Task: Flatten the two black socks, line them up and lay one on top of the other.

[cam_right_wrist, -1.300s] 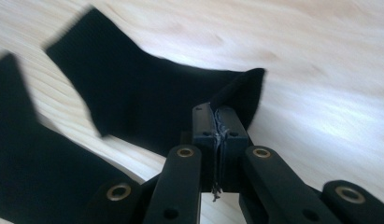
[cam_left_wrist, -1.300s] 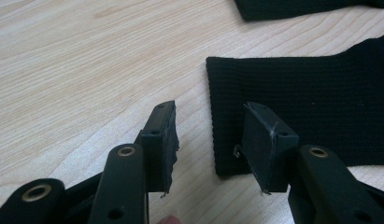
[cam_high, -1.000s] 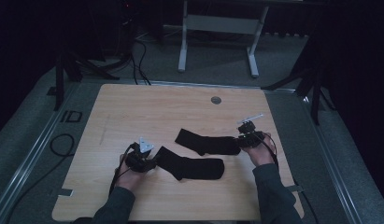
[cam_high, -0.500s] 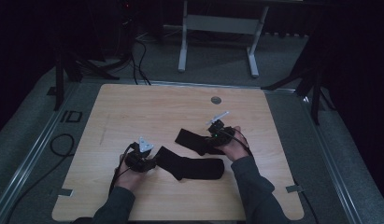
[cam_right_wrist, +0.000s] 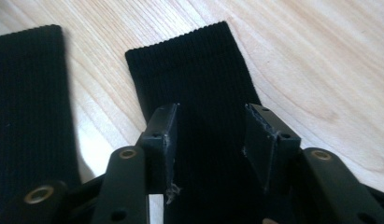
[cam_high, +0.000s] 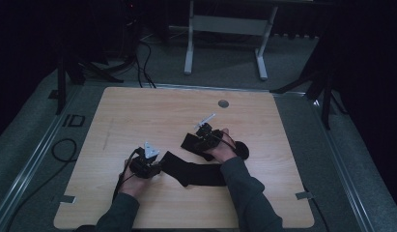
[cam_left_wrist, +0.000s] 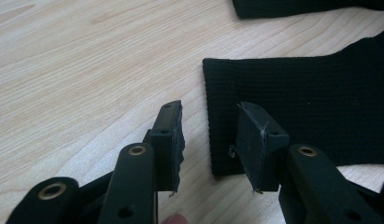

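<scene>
Socks lie side by side mid-table: my left gripper [cam_left_wrist: 206, 140], jaws just narrowing but spread, straddles the near sock [cam_left_wrist: 316, 107] cuff, my right gripper [cam_right_wrist: 208, 140], just widening, over the far sock [cam_right_wrist: 199, 88].

Two black socks lie flat on the wooden table.

The near sock [cam_high: 193, 171] lies across the table, its ribbed cuff end [cam_left_wrist: 273, 107] turned to the left and its edge straight and flat on the wood. The far sock [cam_high: 191, 143] lies just behind it, a little more to the right, with its ribbed cuff [cam_right_wrist: 194, 74] also to the left and its rounded toe [cam_high: 242, 149] to the right. Both are smooth and not folded.
</scene>
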